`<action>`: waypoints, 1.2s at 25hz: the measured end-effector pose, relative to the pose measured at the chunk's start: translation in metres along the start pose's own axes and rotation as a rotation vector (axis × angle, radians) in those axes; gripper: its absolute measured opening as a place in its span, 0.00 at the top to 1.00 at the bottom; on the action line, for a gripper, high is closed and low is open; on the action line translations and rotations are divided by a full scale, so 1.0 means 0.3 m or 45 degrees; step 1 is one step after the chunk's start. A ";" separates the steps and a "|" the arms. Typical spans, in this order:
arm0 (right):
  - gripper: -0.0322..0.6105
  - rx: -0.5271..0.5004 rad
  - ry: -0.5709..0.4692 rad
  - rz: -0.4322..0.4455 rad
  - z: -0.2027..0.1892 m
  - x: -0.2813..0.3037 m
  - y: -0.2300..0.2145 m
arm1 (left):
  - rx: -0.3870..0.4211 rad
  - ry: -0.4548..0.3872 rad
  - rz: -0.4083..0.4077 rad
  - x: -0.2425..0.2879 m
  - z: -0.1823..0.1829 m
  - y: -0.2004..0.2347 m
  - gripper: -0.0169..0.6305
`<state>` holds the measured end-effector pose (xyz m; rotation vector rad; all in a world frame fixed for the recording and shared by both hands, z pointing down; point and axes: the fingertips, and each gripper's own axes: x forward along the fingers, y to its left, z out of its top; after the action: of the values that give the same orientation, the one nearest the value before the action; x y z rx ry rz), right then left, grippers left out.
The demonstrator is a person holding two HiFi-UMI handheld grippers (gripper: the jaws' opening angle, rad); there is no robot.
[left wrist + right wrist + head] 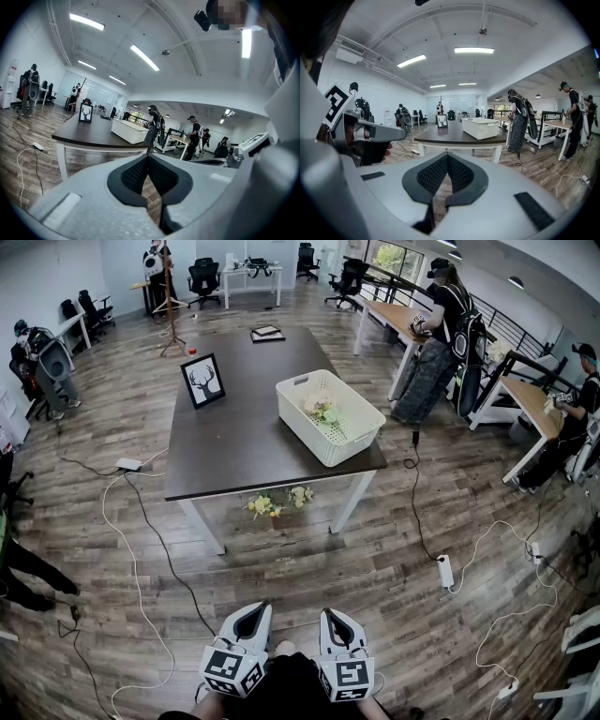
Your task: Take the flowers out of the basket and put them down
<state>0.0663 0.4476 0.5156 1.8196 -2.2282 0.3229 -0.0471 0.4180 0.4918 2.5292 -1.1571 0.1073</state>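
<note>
A white basket (330,416) stands on the right part of a dark table (234,437), and pale flowers (322,409) lie inside it. Another bunch of flowers (277,502) lies on the floor under the table's near edge. My left gripper (251,612) and right gripper (334,617) are low and close to my body, well short of the table. Both are shut with nothing between the jaws. The basket (129,130) shows far off past the left gripper (148,157). In the right gripper view the basket (480,127) stands beyond the right gripper (447,155).
A framed deer picture (202,381) stands on the table's left side and a dark flat item (267,333) lies at its far end. Cables and a power strip (445,571) lie on the wooden floor. People stand at desks (534,404) to the right.
</note>
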 end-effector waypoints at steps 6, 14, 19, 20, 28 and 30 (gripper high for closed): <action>0.94 -0.040 0.008 0.044 0.013 0.020 0.046 | -0.010 -0.022 -0.002 -0.010 0.017 0.005 0.96; 0.94 -0.032 -0.073 0.069 0.070 0.030 0.063 | 0.002 -0.062 0.006 -0.016 0.048 0.018 0.96; 0.94 -0.021 -0.096 0.057 0.067 0.033 0.055 | 0.009 -0.090 0.006 -0.009 0.050 0.016 0.96; 0.94 -0.019 -0.097 0.052 0.066 0.037 0.052 | 0.008 -0.089 0.004 -0.005 0.046 0.016 0.96; 0.94 -0.037 -0.089 0.016 0.075 0.067 0.039 | 0.019 -0.074 -0.045 0.055 0.055 0.031 0.96; 0.94 -0.035 -0.078 0.008 0.076 0.090 0.038 | 0.018 -0.070 -0.057 0.081 0.064 0.051 0.96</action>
<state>0.0489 0.4174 0.5027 1.8323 -2.2675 0.2397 -0.0438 0.3847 0.4834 2.5839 -1.1230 0.0354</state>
